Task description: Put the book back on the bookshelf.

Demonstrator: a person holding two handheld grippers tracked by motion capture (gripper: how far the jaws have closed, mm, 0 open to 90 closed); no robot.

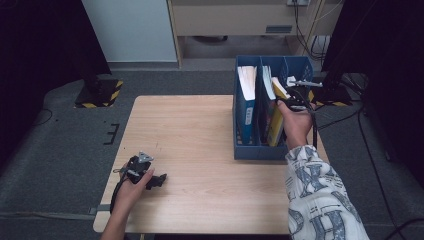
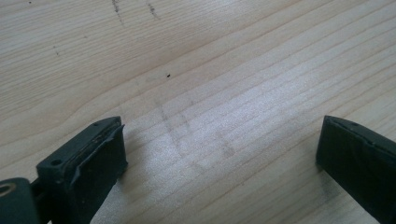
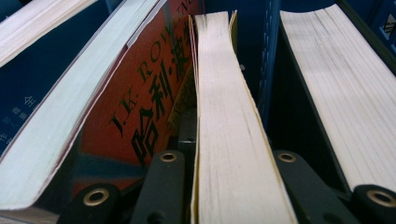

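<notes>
Right tool pinching a yellow-covered book in the blue file rack

From above, the right tool (image 1: 295,102) holds the yellow-covered paperback book (image 1: 276,122) in the middle slot of the blue plastic file rack (image 1: 260,150) at the far right of the pale wooden worktop (image 1: 200,130); the right gripper view shows its page edges (image 3: 229,140) clamped between the jaws, beside an orange-covered book (image 3: 135,102). The left tool (image 1: 150,177) rests near left, jaws spread over bare wood. Grey carpet surrounds the worktop.
</notes>
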